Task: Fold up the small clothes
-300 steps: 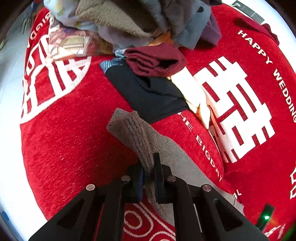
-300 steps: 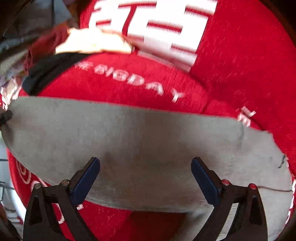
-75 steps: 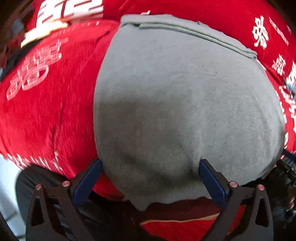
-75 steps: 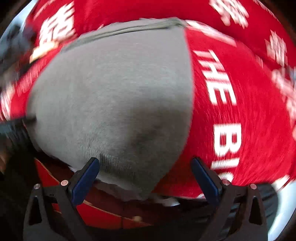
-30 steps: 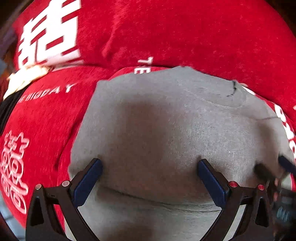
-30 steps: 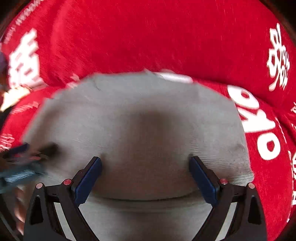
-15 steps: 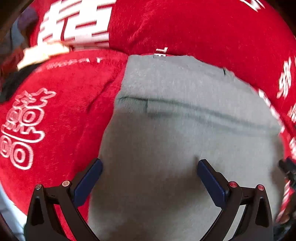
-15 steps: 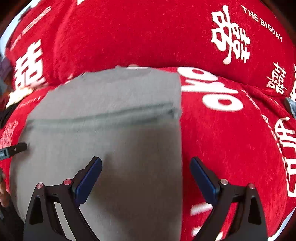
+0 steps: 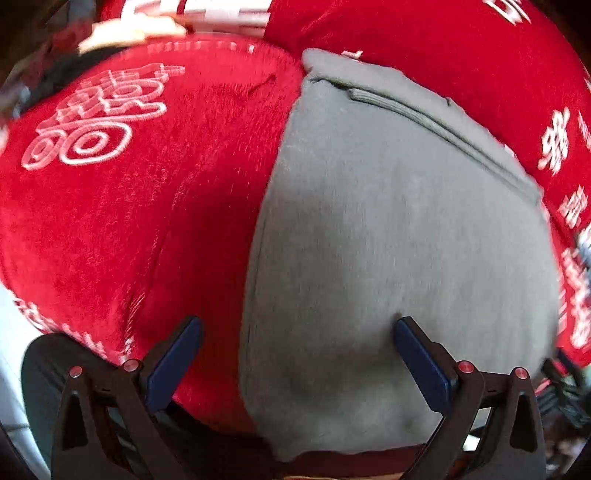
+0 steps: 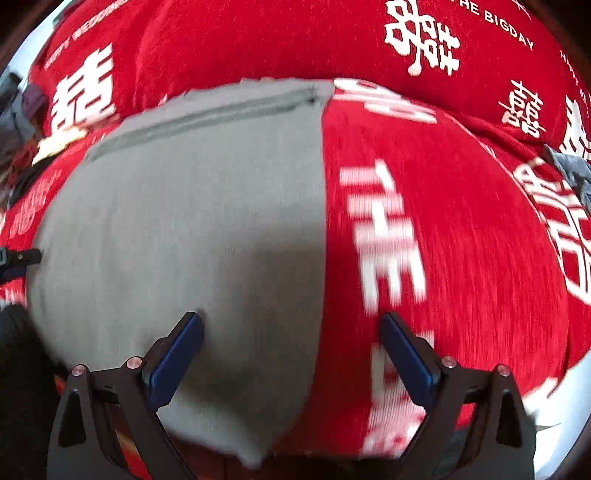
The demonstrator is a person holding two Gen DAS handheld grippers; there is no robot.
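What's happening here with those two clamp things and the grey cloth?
A person is folding small clothes with a hand-held gripper in each hand. A grey garment lies flat on a red blanket, one layer already doubled over. The left hand-held gripper and the right hand-held gripper both sit open at its near edge, gripping nothing. More clothes wait further back.

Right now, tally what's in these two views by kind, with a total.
Grey garment, lying folded on the cover: 1
Red cover with white lettering: 1
Heap of other clothes, far left, too blurred to count singly: 1
Grippers, both open, left gripper and right gripper: 2
Total: 5
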